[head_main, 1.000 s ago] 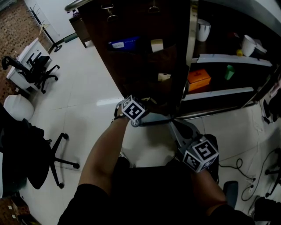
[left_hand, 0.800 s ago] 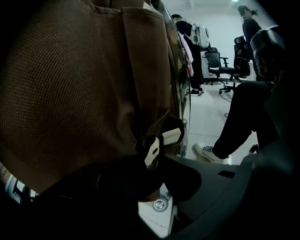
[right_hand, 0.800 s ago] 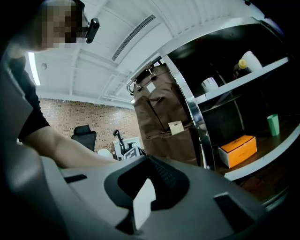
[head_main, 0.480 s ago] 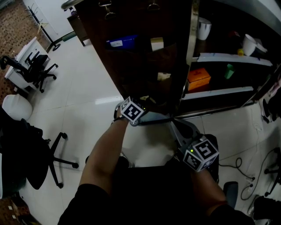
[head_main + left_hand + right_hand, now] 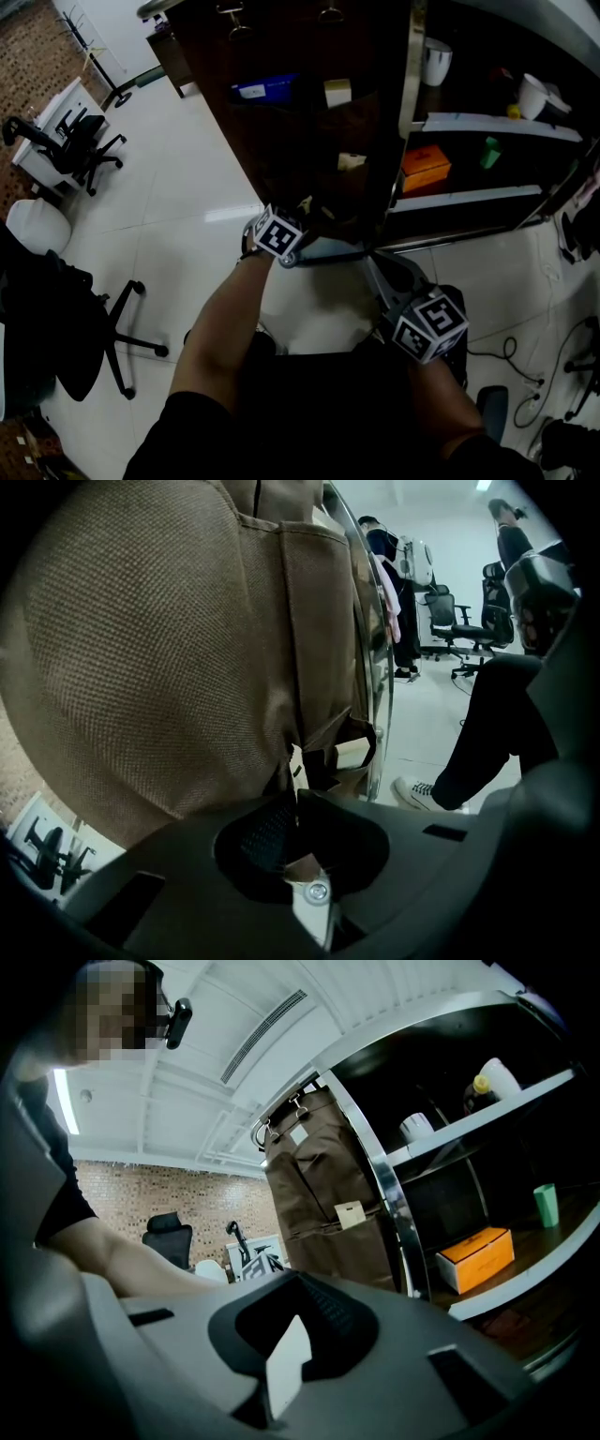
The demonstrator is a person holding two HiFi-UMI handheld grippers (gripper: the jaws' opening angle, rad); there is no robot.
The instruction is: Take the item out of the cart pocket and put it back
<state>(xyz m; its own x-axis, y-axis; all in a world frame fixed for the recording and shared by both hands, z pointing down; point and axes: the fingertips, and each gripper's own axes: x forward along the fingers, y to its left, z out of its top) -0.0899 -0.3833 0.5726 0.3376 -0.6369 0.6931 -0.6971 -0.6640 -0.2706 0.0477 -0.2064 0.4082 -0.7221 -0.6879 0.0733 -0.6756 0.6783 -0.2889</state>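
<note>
Removal only starting: left gripper point(image 5: 296, 797) has just pinched a pale card point(image 5: 294, 763) in the cart pocket point(image 5: 319, 649), right gripper point(image 5: 300, 1283) closed and empty

Box point(image 5: 425, 166) on shelf point(image 5: 487, 195), rt of pockets point(image 5: 300, 141)

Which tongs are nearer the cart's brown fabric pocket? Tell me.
Left. The left tongs are at the pocket, jaws just closing on a pale card; the right tongs hang back, apart from it.
</note>
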